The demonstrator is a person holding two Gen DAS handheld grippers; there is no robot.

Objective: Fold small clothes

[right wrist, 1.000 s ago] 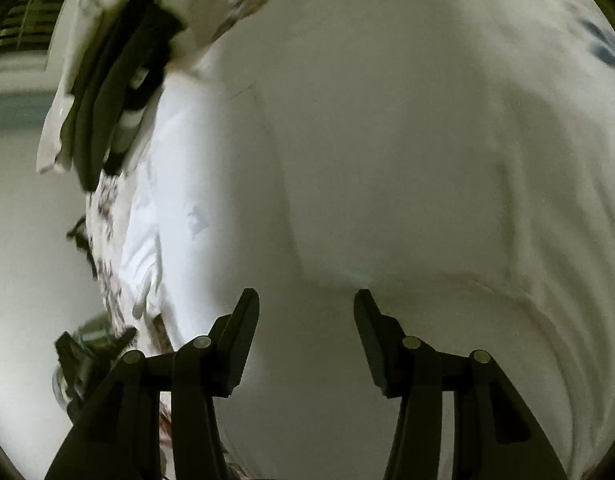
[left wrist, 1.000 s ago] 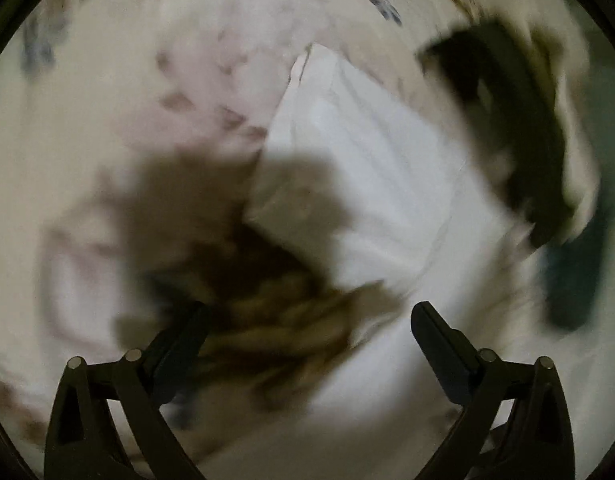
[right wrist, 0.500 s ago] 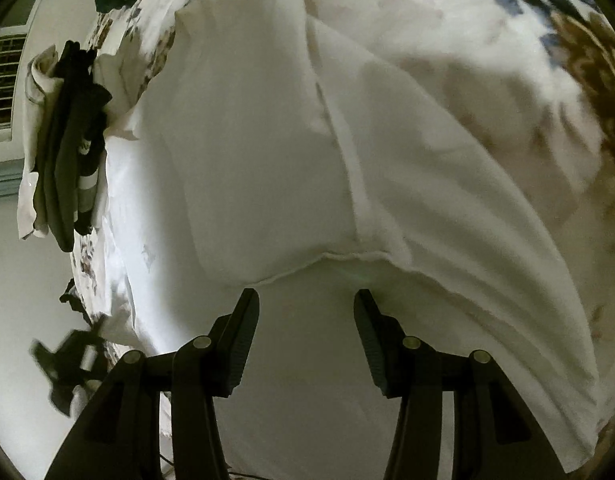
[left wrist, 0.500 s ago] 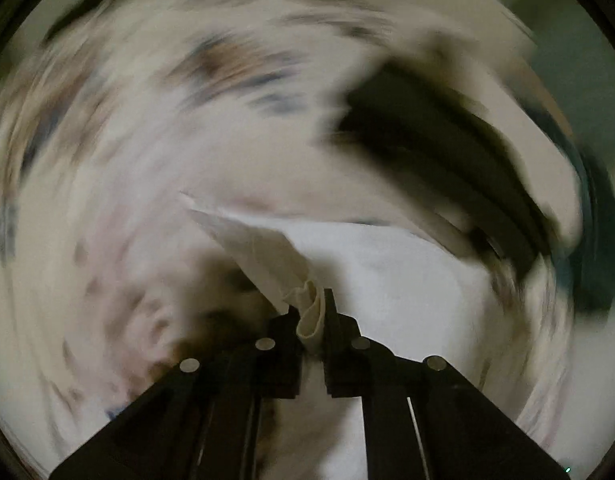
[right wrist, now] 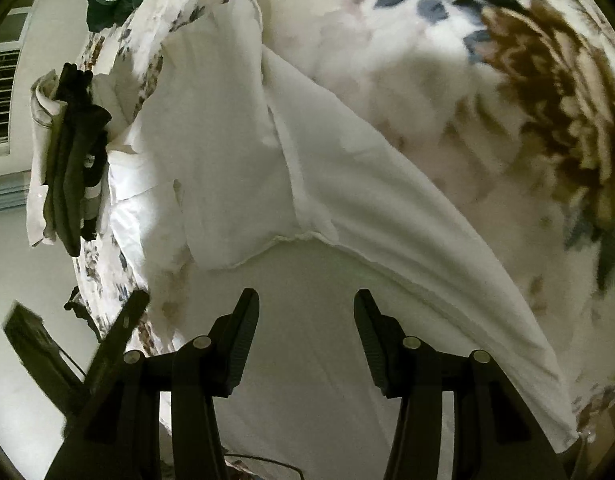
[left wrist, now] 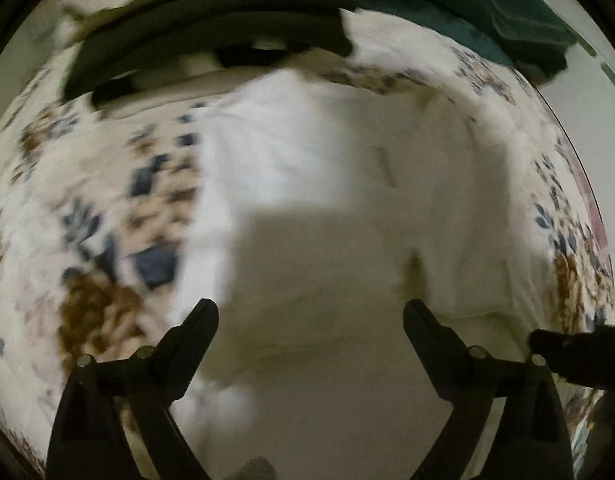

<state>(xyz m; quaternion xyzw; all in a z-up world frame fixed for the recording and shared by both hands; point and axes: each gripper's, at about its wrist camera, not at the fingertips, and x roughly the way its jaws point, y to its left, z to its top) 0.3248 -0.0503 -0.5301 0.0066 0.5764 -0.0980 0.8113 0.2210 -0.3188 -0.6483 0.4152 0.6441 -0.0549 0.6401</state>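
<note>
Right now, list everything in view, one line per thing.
white garment: one, white, spread on the bedcover in front of both grippers
floral bedcover: one, cream with blue and brown flowers, under everything
dark clothes stack: one pile, black over pale pieces, at the far edge of the bedcover
green garment: one, dark green, beside the stack
left gripper: one, black, open above the white garment
right gripper: one, black, open, holding nothing
</note>
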